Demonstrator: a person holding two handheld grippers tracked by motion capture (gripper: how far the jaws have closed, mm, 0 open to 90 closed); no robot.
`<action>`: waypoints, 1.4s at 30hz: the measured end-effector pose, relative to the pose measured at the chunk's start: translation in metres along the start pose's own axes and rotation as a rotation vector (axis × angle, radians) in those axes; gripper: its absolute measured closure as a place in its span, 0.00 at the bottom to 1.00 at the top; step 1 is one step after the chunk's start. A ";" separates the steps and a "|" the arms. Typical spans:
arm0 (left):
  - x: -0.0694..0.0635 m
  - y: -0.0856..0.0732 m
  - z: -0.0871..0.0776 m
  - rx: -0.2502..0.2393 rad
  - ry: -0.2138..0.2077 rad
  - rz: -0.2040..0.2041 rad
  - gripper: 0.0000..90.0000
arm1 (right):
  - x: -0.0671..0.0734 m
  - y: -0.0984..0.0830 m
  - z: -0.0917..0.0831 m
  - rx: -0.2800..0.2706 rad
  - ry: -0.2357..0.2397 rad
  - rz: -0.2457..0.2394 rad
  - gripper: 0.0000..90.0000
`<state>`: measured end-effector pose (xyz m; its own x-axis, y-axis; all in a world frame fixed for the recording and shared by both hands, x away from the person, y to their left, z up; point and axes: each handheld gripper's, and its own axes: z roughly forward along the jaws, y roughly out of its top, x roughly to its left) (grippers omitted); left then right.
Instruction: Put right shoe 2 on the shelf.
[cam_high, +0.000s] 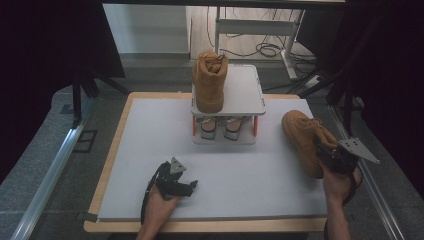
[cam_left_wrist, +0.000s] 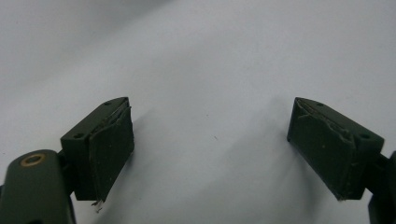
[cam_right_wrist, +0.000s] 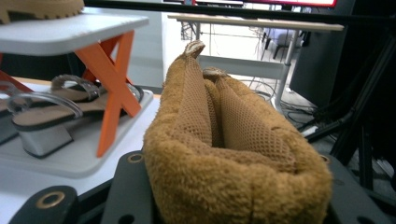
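The right gripper, held in the person's right hand at the near right edge of the table, has its black jaws clamped on the padded collar of a tan suede ankle boot; in the right gripper view the fuzzy collar bulges between them, squeezed to a middling width. The boot's long axis runs from the gripper away toward the far left, toe pointing to the far side of the table and a little leftward, sole turned to the left, and the boot sits at the right margin of the pale grey table mat. The left gripper rests low on the mat at the near centre-left in the person's left hand, its jaws spread wide with only bare mat between them. Farther off, at the middle of the far edge, a small white two-tier rack with orange cross legs carries a matching tan boot upright on its top shelf, toe toward the near side, and a pair of clear-strapped block-heel sandals beneath.
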<state>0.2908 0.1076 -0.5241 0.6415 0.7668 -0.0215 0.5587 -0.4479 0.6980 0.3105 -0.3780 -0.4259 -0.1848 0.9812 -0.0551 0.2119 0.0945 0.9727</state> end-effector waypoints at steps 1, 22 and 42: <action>0.000 0.000 0.000 0.000 0.000 0.000 0.16 | 0.002 0.003 0.000 -0.004 0.002 -0.005 0.62; 0.000 0.000 0.000 -0.001 0.000 0.000 0.16 | 0.021 0.045 0.005 -0.065 0.038 -0.032 0.62; 0.000 0.000 0.000 -0.001 0.001 0.001 0.16 | 0.036 0.093 0.008 -0.134 0.050 -0.048 0.62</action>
<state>0.2910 0.1076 -0.5241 0.6420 0.7664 -0.0202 0.5571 -0.4482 0.6991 0.3312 -0.3325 -0.3394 -0.2396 0.9662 -0.0947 0.0718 0.1149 0.9908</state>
